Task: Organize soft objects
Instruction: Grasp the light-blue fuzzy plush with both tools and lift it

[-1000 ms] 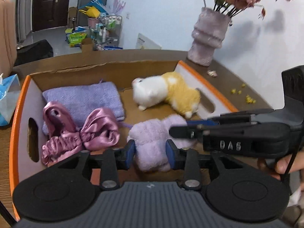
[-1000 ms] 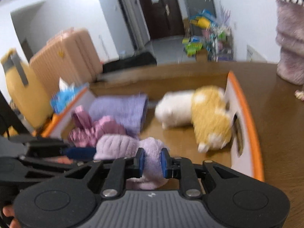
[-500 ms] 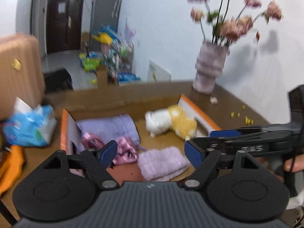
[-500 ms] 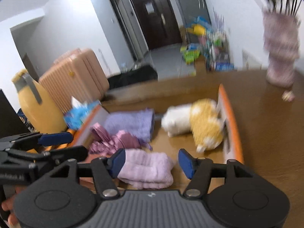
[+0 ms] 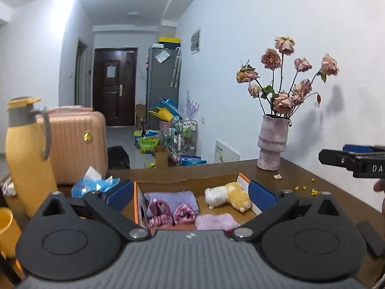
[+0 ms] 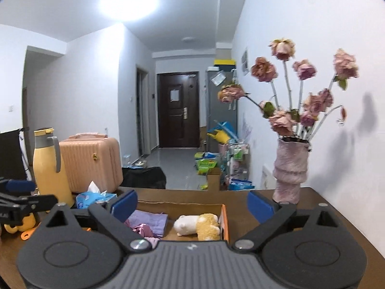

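An orange-edged cardboard box (image 5: 136, 200) on the brown table holds a purple towel (image 5: 178, 198), a pink satin scrunchie (image 5: 168, 214), a folded lilac cloth (image 5: 215, 221) and a white and yellow plush toy (image 5: 228, 196). My left gripper (image 5: 191, 192) is wide open and empty, raised above and behind the box. My right gripper (image 6: 192, 203) is also wide open and empty, high above the box (image 6: 224, 219), with the plush toy (image 6: 197, 224) and the purple towel (image 6: 149, 219) below it.
A pink vase of dried roses (image 5: 273, 142) stands at the table's far right by the wall. A yellow thermos (image 5: 27, 159) and a blue tissue pack (image 5: 95, 186) sit left of the box. A pink suitcase (image 5: 77, 142) stands behind. Yellow crumbs (image 5: 305, 189) lie right of the box.
Both grippers let go of the lilac cloth in the box, opened wide and pulled up and back away from the box.
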`<action>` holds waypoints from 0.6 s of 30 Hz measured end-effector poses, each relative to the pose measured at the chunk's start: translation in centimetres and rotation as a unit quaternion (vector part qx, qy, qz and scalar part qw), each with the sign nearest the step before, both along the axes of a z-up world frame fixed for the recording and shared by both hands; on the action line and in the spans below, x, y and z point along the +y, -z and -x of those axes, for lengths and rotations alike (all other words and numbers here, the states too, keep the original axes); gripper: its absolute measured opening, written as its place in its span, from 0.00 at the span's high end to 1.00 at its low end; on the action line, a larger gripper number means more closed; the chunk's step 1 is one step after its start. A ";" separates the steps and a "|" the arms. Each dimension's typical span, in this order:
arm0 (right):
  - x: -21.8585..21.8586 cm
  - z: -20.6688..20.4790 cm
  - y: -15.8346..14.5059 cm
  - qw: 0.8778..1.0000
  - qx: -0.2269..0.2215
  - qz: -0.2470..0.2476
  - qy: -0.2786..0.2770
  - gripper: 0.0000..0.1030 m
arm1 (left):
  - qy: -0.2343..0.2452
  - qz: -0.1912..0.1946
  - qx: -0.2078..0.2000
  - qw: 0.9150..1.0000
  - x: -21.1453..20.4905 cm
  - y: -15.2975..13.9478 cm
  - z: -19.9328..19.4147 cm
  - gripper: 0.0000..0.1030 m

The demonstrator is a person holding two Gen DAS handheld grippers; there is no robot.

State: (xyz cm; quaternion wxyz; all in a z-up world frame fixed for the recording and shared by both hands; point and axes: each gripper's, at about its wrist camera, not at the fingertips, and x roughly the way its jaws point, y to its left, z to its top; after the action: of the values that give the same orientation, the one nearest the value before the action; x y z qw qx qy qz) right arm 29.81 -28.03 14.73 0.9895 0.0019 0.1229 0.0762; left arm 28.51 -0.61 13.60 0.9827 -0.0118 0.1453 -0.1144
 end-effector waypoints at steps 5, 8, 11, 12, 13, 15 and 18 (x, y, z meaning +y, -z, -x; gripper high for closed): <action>0.5 5.0 0.4 1.000 -0.018 -0.007 -0.013 0.05 | 0.005 0.013 -0.007 1.000 1.3 1.1 4.1 0.00; 0.6 8.7 1.8 0.999 -0.027 -0.016 -0.026 0.05 | 0.002 0.024 0.003 1.000 2.4 3.2 7.5 0.00; 0.7 12.7 4.4 0.999 -0.020 -0.022 -0.044 0.05 | -0.002 0.016 0.007 1.000 3.1 6.0 11.6 0.00; 0.7 14.0 5.5 0.999 -0.017 -0.026 -0.043 0.05 | -0.001 0.012 0.006 1.000 3.3 7.1 13.1 0.00; 0.8 15.3 6.6 0.999 -0.012 -0.027 -0.045 0.05 | -0.001 0.009 0.007 1.000 3.5 7.9 14.4 0.00; 0.9 17.4 8.7 0.998 0.002 -0.039 -0.044 0.05 | -0.004 0.011 0.010 1.000 4.2 9.3 16.5 0.00; 0.8 19.4 11.7 0.997 0.039 -0.055 -0.041 0.05 | -0.008 0.027 0.028 0.999 5.3 10.3 18.4 0.00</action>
State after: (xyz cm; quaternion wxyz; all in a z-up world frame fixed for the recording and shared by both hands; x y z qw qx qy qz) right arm 10.37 -27.26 2.98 0.9785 0.0543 0.1565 0.1231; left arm 10.14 4.70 3.33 0.9785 -0.0427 0.1694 -0.1096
